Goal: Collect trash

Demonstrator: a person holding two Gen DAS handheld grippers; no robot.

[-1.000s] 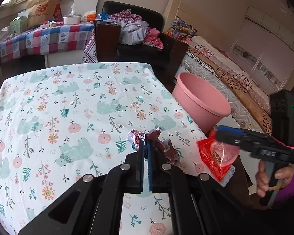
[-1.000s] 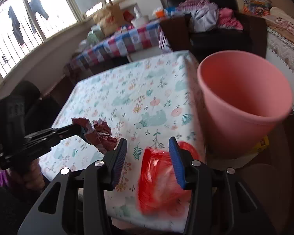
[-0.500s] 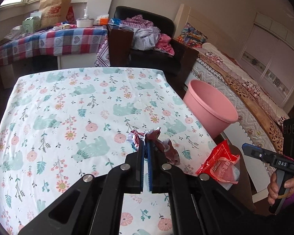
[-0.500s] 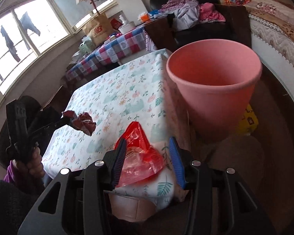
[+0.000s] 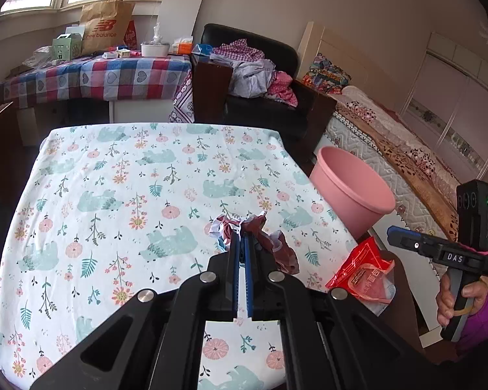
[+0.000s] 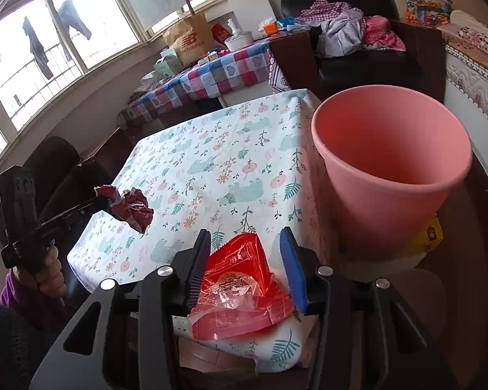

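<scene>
Two tongs: left point(image 5: 242, 243) clamped on crumpled wrapper point(image 5: 270, 240); right point(image 6: 244, 253) apart astride red packet point(image 6: 237, 279); pink bin point(image 6: 390, 162) near.

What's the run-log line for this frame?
left gripper: shut on crumpled wrapper | right gripper: open, around red packet | pink bin: empty

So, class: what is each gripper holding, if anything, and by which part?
The left gripper is shut on a crumpled dark red wrapper, pinching its edge. The right gripper is open and holds nothing; the red packet lies on the table corner between its fingers.
</scene>
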